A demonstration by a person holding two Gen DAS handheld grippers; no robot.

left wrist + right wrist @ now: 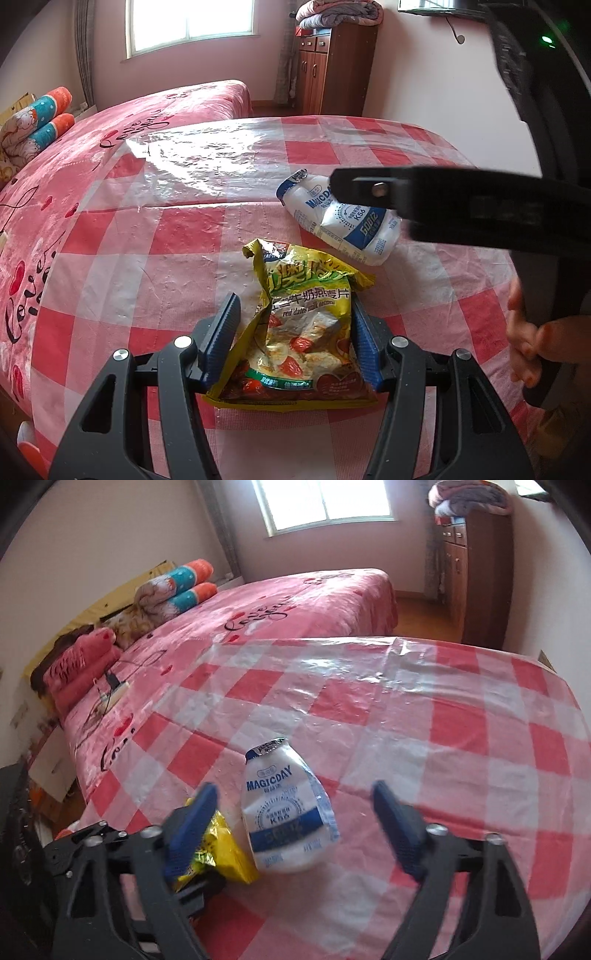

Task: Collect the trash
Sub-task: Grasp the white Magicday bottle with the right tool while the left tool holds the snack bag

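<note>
A yellow oatmeal bag (310, 332) stands crumpled between the blue pads of my left gripper (294, 299), which is shut on it just above the checked table (147, 258). Behind it lies a white and blue milk pouch (325, 221). One black finger (369, 190) of the right gripper reaches over that pouch. In the right wrist view the milk pouch (284, 812) lies between the spread fingers of my right gripper (293, 788), which is open, its pads apart from the pouch. The yellow bag (225, 849) shows behind the right gripper's left finger.
A glossy red and white cloth covers the table (443, 738). A pink bed (110, 129) with rolled bedding (177, 587) runs along the table's far left side. A brown cabinet (332, 66) stands by the back wall. A hand (524, 347) holds the right gripper.
</note>
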